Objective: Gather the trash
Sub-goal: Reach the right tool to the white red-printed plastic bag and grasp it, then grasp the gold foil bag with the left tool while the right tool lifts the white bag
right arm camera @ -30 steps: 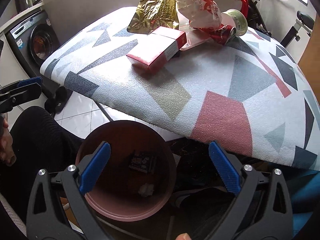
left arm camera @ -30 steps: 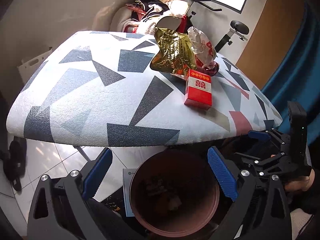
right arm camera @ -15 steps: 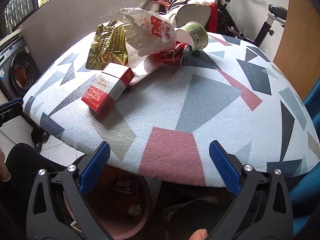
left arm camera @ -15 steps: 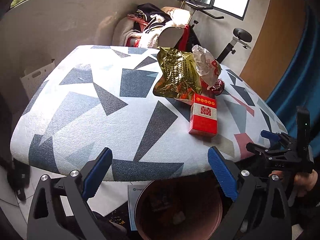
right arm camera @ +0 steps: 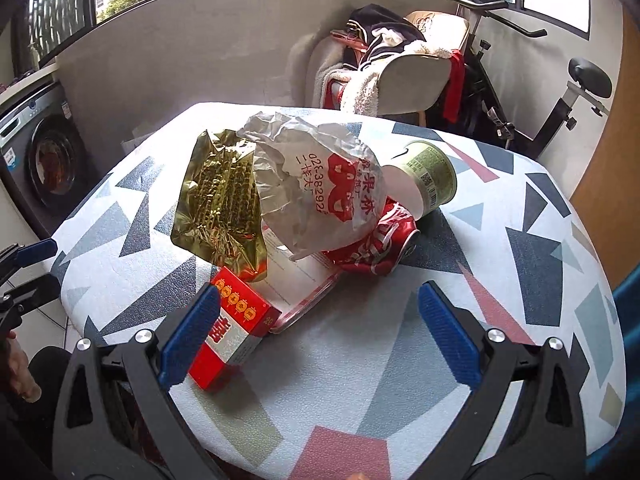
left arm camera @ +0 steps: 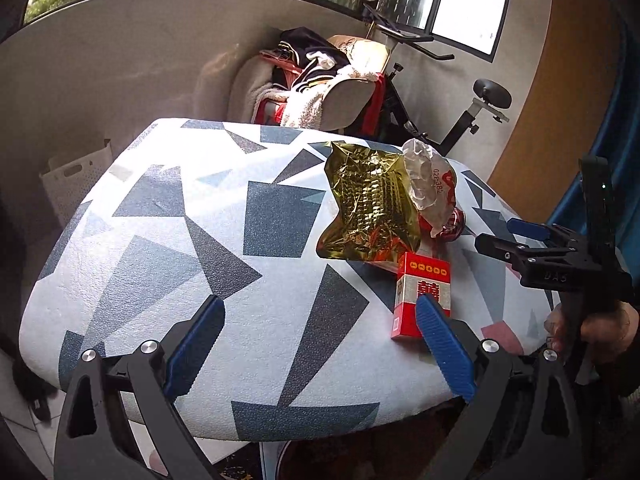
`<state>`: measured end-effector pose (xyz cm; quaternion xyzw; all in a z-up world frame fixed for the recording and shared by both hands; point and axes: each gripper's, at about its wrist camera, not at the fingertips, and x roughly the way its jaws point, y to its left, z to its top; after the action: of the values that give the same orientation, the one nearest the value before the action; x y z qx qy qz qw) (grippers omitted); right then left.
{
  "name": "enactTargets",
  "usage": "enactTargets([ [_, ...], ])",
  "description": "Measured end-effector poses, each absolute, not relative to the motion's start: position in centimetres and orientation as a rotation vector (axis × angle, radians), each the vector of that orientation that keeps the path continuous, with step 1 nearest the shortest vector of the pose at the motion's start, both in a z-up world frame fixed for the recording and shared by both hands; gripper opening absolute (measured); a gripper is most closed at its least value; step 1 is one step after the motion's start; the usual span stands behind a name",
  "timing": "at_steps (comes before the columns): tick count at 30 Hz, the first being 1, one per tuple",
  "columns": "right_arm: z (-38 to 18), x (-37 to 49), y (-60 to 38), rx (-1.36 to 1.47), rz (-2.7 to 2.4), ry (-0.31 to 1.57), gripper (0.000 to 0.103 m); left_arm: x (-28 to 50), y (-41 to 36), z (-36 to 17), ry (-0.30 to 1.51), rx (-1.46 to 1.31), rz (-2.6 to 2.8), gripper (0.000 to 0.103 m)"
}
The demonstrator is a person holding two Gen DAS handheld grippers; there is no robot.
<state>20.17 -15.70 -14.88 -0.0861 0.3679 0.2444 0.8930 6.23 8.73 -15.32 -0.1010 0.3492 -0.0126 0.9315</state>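
A pile of trash lies on the patterned table point(left arm camera: 200, 240) point(right arm camera: 500, 320): a gold foil bag point(left arm camera: 370, 208) point(right arm camera: 220, 200), a crumpled white plastic bag point(left arm camera: 430, 184) point(right arm camera: 316, 188), a crushed red can point(left arm camera: 452, 226) point(right arm camera: 376, 244), a green-labelled paper cup point(right arm camera: 424, 178) and a red cigarette box point(left arm camera: 422, 296) point(right arm camera: 232, 332). My left gripper point(left arm camera: 320, 344) is open and empty over the table's near edge, the box by its right finger. My right gripper point(right arm camera: 316, 336) is open and empty, the box by its left finger. It also shows in the left wrist view point(left arm camera: 516, 236).
A flat paper or card point(right arm camera: 304, 280) lies under the pile. The rim of a pink bin point(left arm camera: 288, 456) shows under the table's near edge. A chair heaped with clothes point(right arm camera: 392, 68), an exercise bike point(left arm camera: 480, 112) and a washing machine point(right arm camera: 40, 152) stand around the table.
Both grippers have risen from over the pink bin to table height and moved toward the trash pile. Both stay open and empty.
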Motion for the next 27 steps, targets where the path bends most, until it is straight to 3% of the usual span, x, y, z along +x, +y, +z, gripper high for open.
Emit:
enactTargets([
  [5,-14.6,23.9,-12.7,-0.160,0.521,0.710,0.097,6.6,9.7,-16.5,0.732,-0.250,-0.005,0.094],
  [13,-15.9,28.4,-10.0,-0.097,0.541,0.790,0.097,6.7,10.2,-17.3,0.737,-0.256,-0.005,0.094],
  [15,-16.0,28.6,-10.3,-0.073,0.563,0.790,0.078,6.9,10.3,-17.5,0.744,-0.256,-0.003,0.094],
  [20,-15.5,27.6,-11.3,-0.095,0.584,0.758,0.056,7.4,10.3,-17.8,0.748,-0.269,-0.008,0.094],
  [27,-13.7,25.6,-14.3,-0.022,0.603,0.680,0.045,8.8,10.1,-17.5,0.745,-0.350,-0.057,0.094],
])
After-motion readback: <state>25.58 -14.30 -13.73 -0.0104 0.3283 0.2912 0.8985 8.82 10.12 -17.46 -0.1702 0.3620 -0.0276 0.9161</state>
